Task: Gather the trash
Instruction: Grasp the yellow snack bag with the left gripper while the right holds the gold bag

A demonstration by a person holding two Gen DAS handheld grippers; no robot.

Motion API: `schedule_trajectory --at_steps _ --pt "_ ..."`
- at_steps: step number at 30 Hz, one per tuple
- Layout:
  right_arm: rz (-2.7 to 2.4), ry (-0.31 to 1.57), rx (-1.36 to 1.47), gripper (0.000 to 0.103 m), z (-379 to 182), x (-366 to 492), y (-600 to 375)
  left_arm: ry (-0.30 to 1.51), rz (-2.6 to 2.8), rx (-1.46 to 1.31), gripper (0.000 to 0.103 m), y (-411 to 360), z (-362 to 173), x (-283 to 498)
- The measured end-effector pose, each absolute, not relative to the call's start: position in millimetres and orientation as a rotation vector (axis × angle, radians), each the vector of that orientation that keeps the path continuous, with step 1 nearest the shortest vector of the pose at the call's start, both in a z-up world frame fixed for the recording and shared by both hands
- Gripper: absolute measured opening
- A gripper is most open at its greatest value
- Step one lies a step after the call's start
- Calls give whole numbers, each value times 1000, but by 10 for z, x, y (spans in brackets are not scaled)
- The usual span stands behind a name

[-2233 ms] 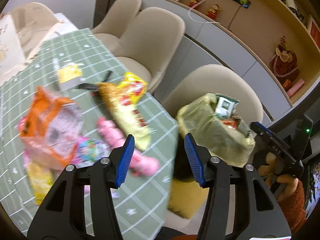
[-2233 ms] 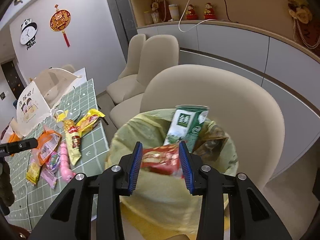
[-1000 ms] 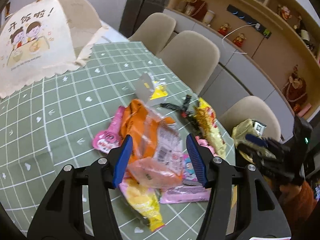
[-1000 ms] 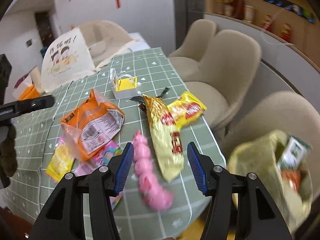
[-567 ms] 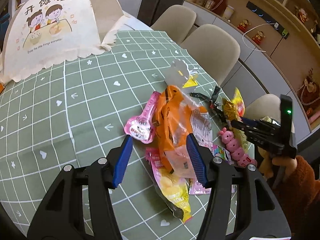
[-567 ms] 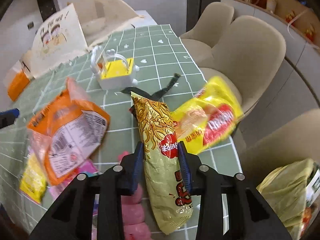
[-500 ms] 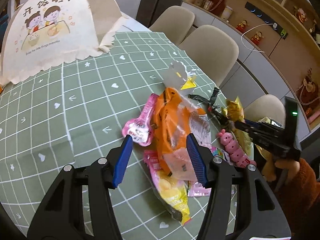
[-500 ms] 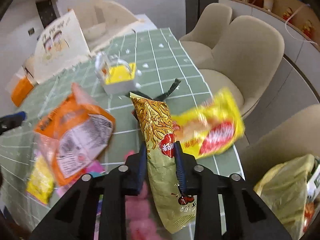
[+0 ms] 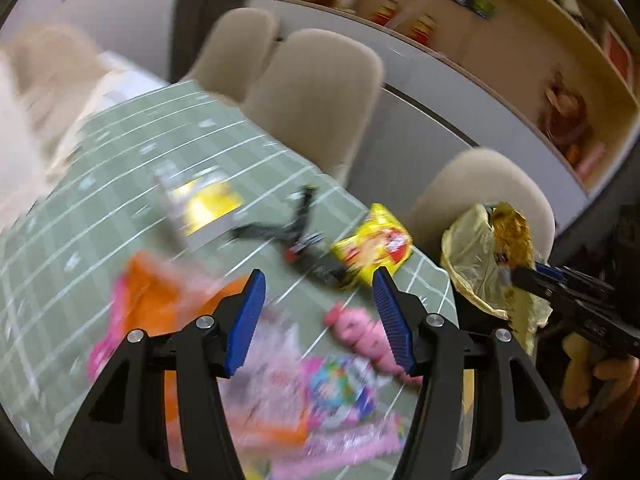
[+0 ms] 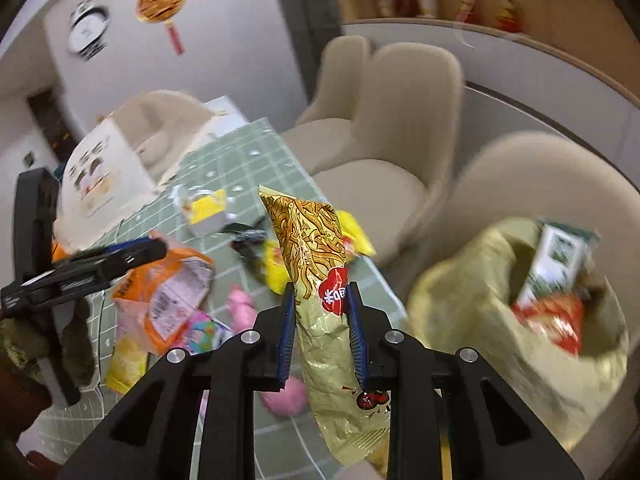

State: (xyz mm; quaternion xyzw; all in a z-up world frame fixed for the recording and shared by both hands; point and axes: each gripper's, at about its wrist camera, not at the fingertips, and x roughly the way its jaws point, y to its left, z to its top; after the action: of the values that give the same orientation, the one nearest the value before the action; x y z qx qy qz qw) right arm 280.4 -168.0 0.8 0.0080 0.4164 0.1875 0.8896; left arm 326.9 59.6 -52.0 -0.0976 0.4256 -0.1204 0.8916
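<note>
Here the right tool (image 10: 322, 330) is clenched on a tall gold noodle packet (image 10: 320, 264), its blue pads pressing the packet's middle from both sides so that the printed top stands up above them and the pale lower end hangs below. The packet is off the surface (image 10: 248, 148), and the landmark for everything else is the yellow trash bag (image 10: 452, 300). In the right wrist view that bag sits to the right of the held packet, against a beige chair (image 10: 540, 184), with a green and white carton (image 10: 556, 256) and a red wrapper (image 10: 556, 320) sticking out of its mouth. In the left wrist view the packet (image 9: 512, 236) shows at the bag's (image 9: 472, 264) rim, though blur makes it hard to say whether it touches.

Left of the bag, on the green checked surface, lie a yellow snack bag (image 9: 374, 246) nearest it, then a pink string of sweets (image 9: 362, 334), a black wrapper (image 9: 296, 228), an orange packet (image 10: 164, 288) and a small yellow and white box (image 9: 208, 208) farther off.

The left tool (image 9: 318, 318) hangs released over this litter, jaws apart and gripping nothing; the wrappers under it are smeared by motion. A white tent-shaped food cover (image 10: 104, 172) stands at the surface's far end, well away from the bag.
</note>
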Motion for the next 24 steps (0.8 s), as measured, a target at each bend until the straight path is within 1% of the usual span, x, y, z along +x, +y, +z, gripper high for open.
schedule_trajectory --at_steps 5,6,7,9,12,16,18,19,22,24 --pt "335 884 84 24 -117 2681 -2008 928 -387 -41 52 113 -690 3804" --pt "334 882 89 24 -133 2654 -2050 948 -421 -15 49 40 -734 3886" --pt "325 879 93 24 -160 2620 -2095 974 -456 17 44 -35 -781 3983" --pt "309 876 113 24 -198 2598 -2162 998 -454 94 43 -145 -882 4145" --pt "300 880 143 24 -259 2570 -2235 1044 -439 138 43 -233 -1031 4323" --pt "304 897 155 24 -323 2600 -2245 1106 -452 116 41 -259 -1202 4341" --pt "311 902 149 24 -347 2625 -2228 1129 -469 118 37 -283 -1266 4260" --pt "315 903 147 25 -350 2632 -2212 1117 -466 127 32 -298 -1263 4210" --pt "323 903 144 24 -348 2625 -2165 1125 -450 115 24 -270 -1268 4100" --pt "328 903 143 24 -342 2610 -2138 1136 -412 62 22 -192 -1269 4034"
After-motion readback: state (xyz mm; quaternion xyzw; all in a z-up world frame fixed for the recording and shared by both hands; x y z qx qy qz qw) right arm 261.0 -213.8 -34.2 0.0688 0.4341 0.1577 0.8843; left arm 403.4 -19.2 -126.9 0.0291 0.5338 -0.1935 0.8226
